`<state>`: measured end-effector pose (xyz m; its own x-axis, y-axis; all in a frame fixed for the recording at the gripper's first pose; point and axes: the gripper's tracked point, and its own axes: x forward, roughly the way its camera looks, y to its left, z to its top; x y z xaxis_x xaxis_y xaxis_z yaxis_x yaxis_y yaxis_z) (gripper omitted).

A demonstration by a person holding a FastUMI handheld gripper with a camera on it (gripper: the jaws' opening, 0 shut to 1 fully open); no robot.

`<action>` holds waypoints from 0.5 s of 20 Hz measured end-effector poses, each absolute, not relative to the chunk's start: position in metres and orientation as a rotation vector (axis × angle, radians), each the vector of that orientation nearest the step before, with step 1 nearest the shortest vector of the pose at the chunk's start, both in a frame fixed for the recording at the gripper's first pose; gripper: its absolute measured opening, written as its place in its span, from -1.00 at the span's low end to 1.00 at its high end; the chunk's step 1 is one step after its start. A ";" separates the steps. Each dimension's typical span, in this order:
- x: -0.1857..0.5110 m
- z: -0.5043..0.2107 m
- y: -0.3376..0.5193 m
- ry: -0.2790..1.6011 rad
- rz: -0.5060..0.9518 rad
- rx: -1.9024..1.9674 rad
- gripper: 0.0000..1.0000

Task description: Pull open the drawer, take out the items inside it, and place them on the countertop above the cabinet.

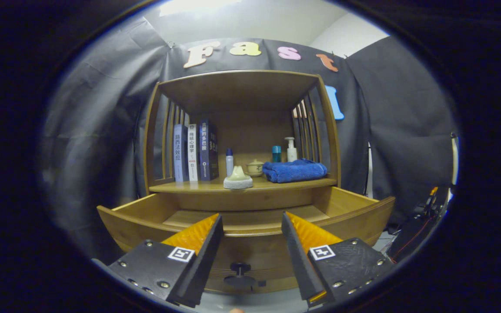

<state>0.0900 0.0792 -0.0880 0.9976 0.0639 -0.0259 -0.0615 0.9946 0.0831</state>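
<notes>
The wooden drawer (355, 208) of the cabinet stands pulled out, its bare bottom showing just beyond my fingertips. Its dark round knob (240, 268) sits on the front panel, low between my fingers. My gripper (252, 224) is open, fingers spread wide, holding nothing, in front of the drawer's front rim. On the countertop (189, 187) above the drawer a small pale cone-shaped item on a grey base (238, 178) rests near the front edge, and a folded blue towel (295, 170) lies to its right.
Three books (194, 152) stand at the countertop's left under a wooden shelf hood (237, 87). A small bottle (229, 161), a lidded pot (255, 167), a teal container (276, 153) and a pump bottle (291, 150) stand behind. Dark gear with wires (420, 226) lies right of the cabinet.
</notes>
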 end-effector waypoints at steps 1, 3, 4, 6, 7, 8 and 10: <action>0.088 -0.086 0.076 0.026 0.055 0.075 0.68; 0.082 -0.084 0.074 0.017 0.049 0.067 0.79; 0.076 -0.080 0.075 0.000 0.056 0.075 0.80; 0.070 -0.076 0.071 -0.025 0.046 0.103 0.81; 0.068 -0.077 0.068 -0.027 0.040 0.117 0.81; 0.068 -0.080 0.068 -0.019 0.039 0.120 0.81; 0.070 -0.090 0.074 0.019 0.053 0.108 0.81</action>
<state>0.0698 0.0736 -0.0901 0.9984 0.0535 -0.0160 -0.0515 0.9928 0.1086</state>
